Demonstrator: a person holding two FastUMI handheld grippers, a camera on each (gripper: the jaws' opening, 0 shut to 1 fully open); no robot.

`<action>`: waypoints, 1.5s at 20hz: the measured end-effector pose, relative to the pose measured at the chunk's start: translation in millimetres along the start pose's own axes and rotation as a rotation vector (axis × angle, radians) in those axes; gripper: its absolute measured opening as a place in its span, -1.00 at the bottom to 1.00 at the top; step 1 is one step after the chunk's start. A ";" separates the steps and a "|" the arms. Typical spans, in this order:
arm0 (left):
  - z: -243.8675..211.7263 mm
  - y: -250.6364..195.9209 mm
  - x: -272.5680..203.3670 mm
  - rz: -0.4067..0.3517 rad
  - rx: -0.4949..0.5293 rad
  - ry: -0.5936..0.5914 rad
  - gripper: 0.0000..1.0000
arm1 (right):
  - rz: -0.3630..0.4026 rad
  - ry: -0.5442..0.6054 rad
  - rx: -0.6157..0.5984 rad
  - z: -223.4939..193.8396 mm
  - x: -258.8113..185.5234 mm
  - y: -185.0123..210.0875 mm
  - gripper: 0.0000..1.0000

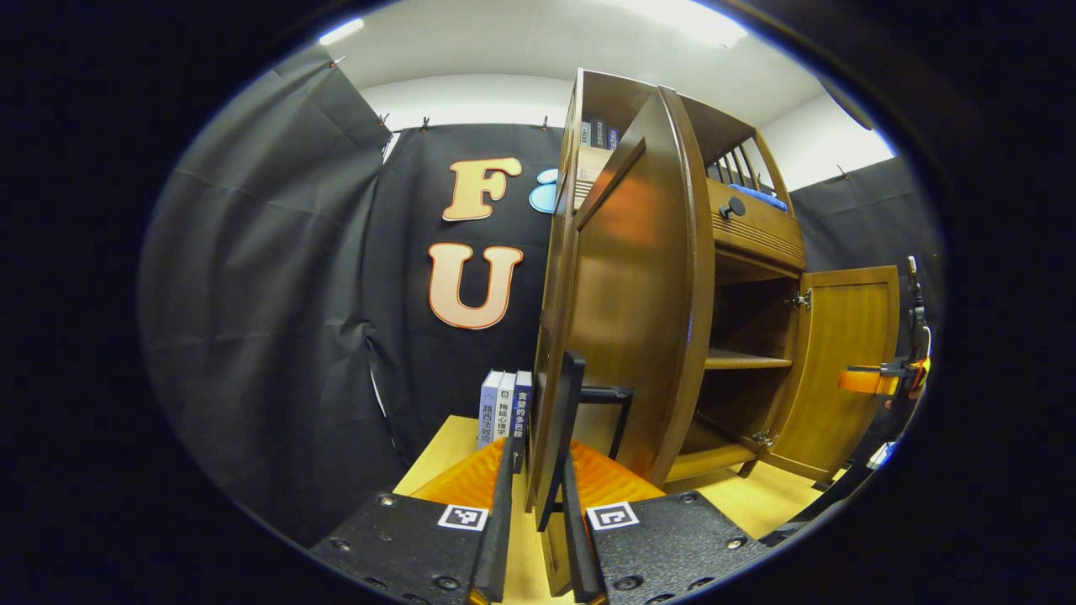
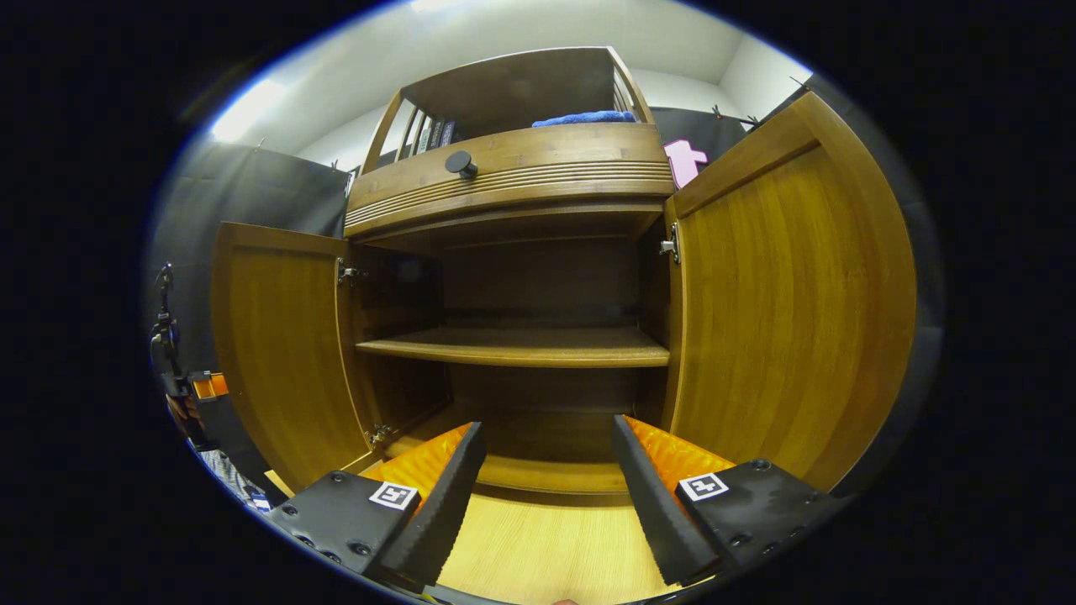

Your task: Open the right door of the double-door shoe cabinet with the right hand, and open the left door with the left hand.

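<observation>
The wooden shoe cabinet (image 2: 513,168) stands with both doors swung wide. Its left door (image 1: 639,286) rises close in front of me in the left gripper view. My left gripper (image 1: 538,483) is shut on that door's black bar handle (image 1: 565,403). My right gripper (image 2: 546,470) is open with nothing between its fingers, and faces the bare lower shelf (image 2: 521,344). The right door (image 2: 790,302) stands open beside it. The left door (image 2: 277,336) shows at the left of that view, and the left gripper (image 2: 197,385) holds it at its outer edge. The right door (image 1: 845,361) and the right gripper (image 1: 874,378) appear far right.
The cabinet stands on a light wooden tabletop (image 2: 546,546). A drawer with a round black knob (image 2: 461,164) runs above the doors, and a blue cloth (image 2: 584,118) lies on top. Three upright books (image 1: 503,407) stand to the cabinet's left. Black cloth walls enclose the booth.
</observation>
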State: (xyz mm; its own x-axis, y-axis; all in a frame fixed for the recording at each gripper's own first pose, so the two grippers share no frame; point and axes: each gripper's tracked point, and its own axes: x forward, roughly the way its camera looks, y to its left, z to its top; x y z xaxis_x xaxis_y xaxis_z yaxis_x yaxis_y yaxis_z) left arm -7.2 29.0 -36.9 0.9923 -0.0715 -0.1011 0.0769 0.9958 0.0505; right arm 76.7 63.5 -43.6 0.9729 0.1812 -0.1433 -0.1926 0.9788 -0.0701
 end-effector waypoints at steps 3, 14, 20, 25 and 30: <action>2.0 3.4 -9.4 0.031 0.017 0.003 -0.46 | 0.024 0.006 0.005 -3.5 4.1 4.7 0.77; 31.0 -45.1 -20.4 -0.026 0.032 -0.093 -0.58 | 0.125 0.007 0.012 -6.8 19.3 31.5 0.86; 54.5 -121.7 3.7 -0.236 -0.085 -0.209 -0.58 | 0.104 -0.012 -0.007 -1.8 8.8 22.0 0.95; 49.9 -122.9 17.3 -0.167 -0.093 -0.201 -0.60 | 0.042 -0.020 0.006 -0.7 -5.9 0.5 0.96; 37.9 -112.9 23.8 -0.075 -0.097 -0.183 -0.31 | -0.025 -0.028 0.014 0.0 -18.8 -22.4 0.95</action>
State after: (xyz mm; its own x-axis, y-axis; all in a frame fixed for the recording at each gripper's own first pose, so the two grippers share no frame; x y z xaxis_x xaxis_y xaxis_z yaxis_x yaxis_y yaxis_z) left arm 11.4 -87.3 -7.3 0.9859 -0.1462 0.0811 0.1503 0.9875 -0.0471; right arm 62.7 38.3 -39.4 0.9807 0.1594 -0.1135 -0.1668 0.9842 -0.0595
